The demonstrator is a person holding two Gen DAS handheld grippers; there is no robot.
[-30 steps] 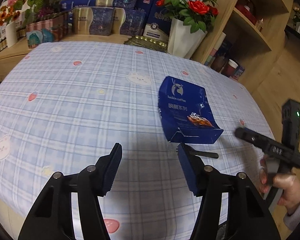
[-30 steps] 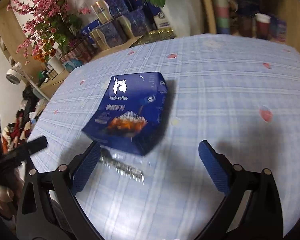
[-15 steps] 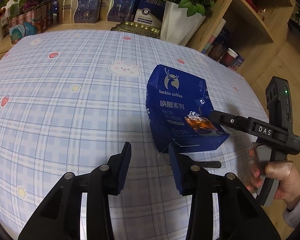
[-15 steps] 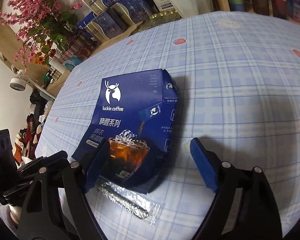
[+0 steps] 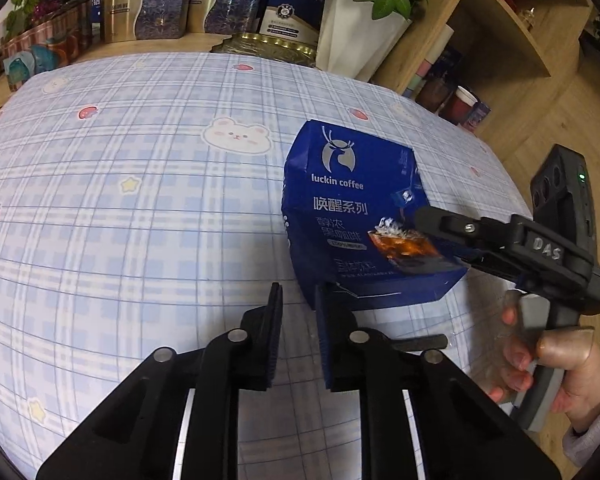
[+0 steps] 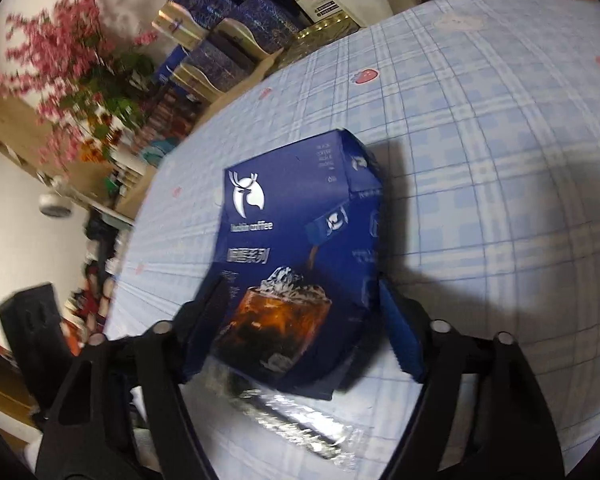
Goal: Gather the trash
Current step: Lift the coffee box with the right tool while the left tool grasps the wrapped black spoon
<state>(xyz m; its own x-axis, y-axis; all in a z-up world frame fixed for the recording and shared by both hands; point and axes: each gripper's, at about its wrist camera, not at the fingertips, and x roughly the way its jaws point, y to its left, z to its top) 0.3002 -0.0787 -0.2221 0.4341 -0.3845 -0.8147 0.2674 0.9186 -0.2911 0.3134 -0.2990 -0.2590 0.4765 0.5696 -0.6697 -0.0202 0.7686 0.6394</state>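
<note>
Right claw (image 6: 300, 336) pinches the blue coffee box (image 6: 300, 264) across its near end, lifting it (apparently) off the desk (image 5: 140, 200); left claw (image 5: 298, 336), nearly closed, empty, waits beside it.

My blue luckin coffee box (image 5: 364, 216) sits right of centre in the left view, printed face up, its near end seemingly lifted off the cloth. A clear wrapper with a dark utensil (image 6: 296, 420) lies below it, low centre in the right view.
</note>
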